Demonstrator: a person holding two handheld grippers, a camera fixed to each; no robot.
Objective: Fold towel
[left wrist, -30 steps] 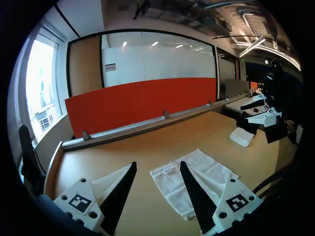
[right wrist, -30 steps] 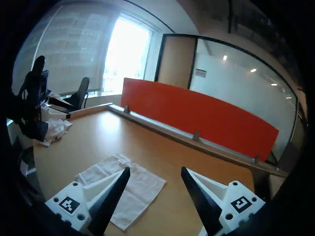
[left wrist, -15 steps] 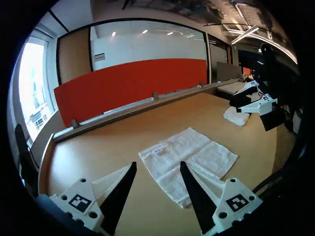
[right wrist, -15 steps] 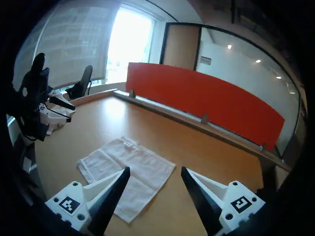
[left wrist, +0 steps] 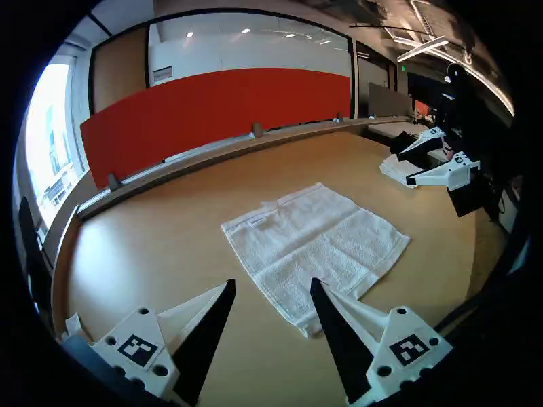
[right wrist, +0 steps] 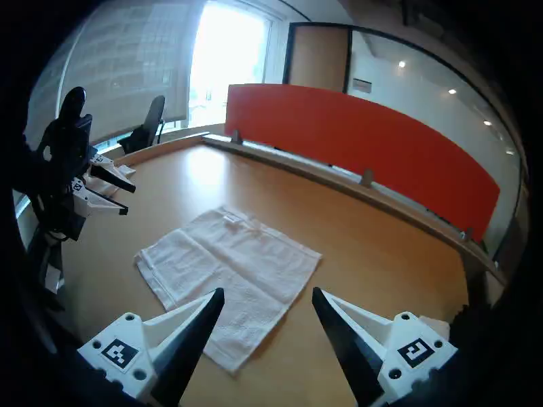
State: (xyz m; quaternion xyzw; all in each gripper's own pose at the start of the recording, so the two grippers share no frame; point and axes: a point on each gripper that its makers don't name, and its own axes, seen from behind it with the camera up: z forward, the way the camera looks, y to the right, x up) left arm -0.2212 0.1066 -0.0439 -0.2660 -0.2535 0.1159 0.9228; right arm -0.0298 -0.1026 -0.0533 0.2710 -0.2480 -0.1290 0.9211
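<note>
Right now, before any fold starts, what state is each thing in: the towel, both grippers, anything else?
White towel: spread flat on the wooden desk, unfolded, not gripped.
Left gripper: open, holding nothing, pointed at the towel's near edge.
Right gripper: open, holding nothing, pointed at the towel's near edge.
Second white cloth: lying at the desk's far end, seemingly folded, partly hidden by the right gripper.

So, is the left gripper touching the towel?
Apart. In the right gripper view, bare table shows between the left gripper and the towel.
</note>
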